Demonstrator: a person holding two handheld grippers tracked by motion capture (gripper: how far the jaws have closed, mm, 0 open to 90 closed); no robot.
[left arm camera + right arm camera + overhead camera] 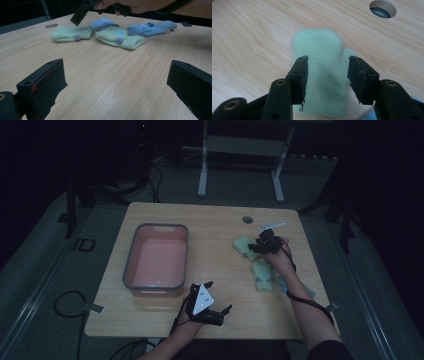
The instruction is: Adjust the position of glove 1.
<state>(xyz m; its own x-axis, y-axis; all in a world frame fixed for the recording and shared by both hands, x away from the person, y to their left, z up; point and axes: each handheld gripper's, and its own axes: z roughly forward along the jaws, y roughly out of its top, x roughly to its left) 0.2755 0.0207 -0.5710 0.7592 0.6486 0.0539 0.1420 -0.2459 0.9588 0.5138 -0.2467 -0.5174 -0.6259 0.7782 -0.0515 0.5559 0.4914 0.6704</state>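
Counter: we work on a pale wooden counter [215, 225] with a round cable hole [247, 219] near its far edge.
Far sock: we see a pale green fuzzy sock [322, 75] lying flat on the counter, near the cable hole.
Right gripper: our right gripper [328, 75] hangs over this far sock; its fingers [299, 75] stand apart, one on each side of the sock. We cannot tell whether the pads touch the fabric.
Left gripper: our left gripper [115, 85] sits low over bare wood at the near edge; its fingers [45, 85] are wide apart, with nothing between them.
Other socks: a second pale green sock [120, 37] lies just beside the first; two light blue socks [152, 28] lie behind it.
Bin: a grey-rimmed pink plastic bin [131, 255] stands at the counter's left, well apart from the socks.
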